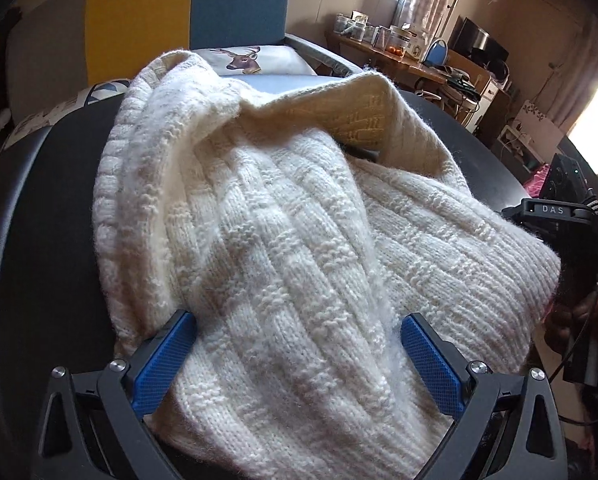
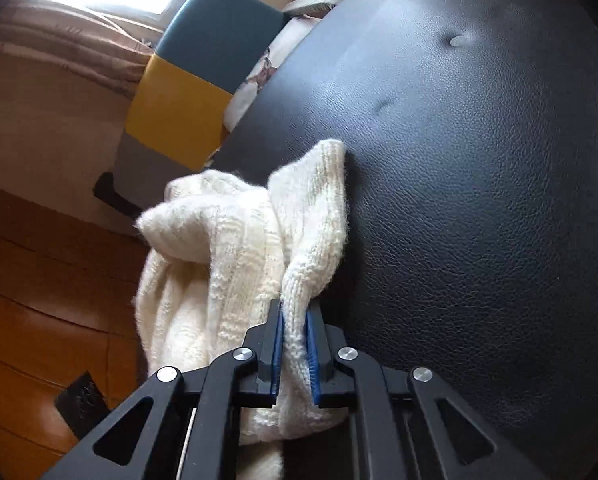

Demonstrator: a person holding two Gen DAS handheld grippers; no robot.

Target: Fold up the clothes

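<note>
My right gripper (image 2: 295, 344) pinched the cream chunky-knit sweater (image 2: 235, 264); my left gripper (image 1: 299, 360) gaped around it. Overhanging the black leather table (image 2: 479, 200), it could slide off.

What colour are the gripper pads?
Blue pads, clearest in the left wrist view.

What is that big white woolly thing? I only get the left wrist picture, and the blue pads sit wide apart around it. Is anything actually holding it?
Observer: Yes. The right gripper is clamped shut on a bunched fold of the knitted sweater.
Operator: Is all of it lying on the black table?
Observer: No. In the right wrist view, part of it hangs over the edge of the black table, above a wooden floor.
Operator: And my side?
Observer: Your left gripper is open, with the knit between its pads.
</note>
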